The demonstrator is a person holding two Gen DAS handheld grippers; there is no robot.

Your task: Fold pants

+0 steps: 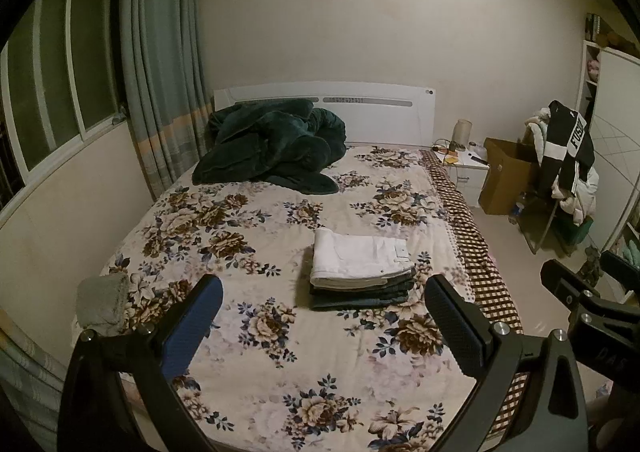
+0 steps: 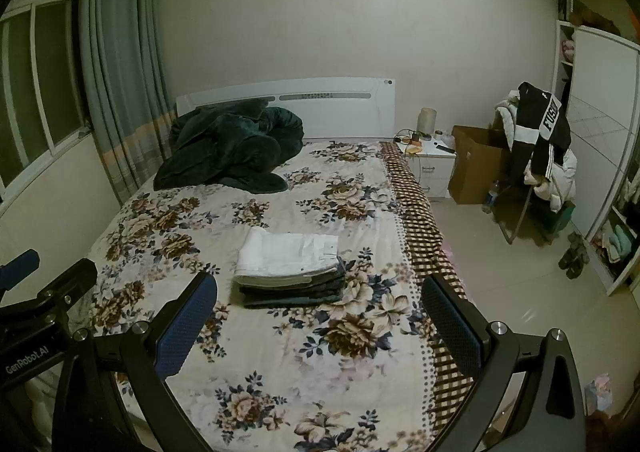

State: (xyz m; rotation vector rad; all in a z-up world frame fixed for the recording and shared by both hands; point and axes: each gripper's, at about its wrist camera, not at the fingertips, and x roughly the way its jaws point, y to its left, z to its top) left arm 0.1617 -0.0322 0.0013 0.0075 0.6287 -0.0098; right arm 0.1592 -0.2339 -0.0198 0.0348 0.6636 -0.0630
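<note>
A stack of folded pants point(image 1: 362, 270) lies on the floral bedsheet point(image 1: 280, 352), white pants on top and darker ones beneath; it also shows in the right wrist view point(image 2: 292, 268). My left gripper point(image 1: 324, 316) is open and empty, held above the near part of the bed, short of the stack. My right gripper point(image 2: 320, 312) is open and empty, also held back from the stack, over the bed's near right side. The right gripper shows at the right edge of the left wrist view point(image 1: 588, 292), and the left gripper at the left edge of the right wrist view point(image 2: 40, 284).
A dark green blanket point(image 1: 272, 147) is bunched near the white headboard point(image 1: 324, 99). A grey cloth point(image 1: 102, 304) lies at the bed's left edge. A nightstand point(image 1: 466, 167), a cardboard box point(image 1: 508, 175), a clothes-laden chair point(image 1: 564, 163) and a wardrobe point(image 2: 600, 131) stand to the right.
</note>
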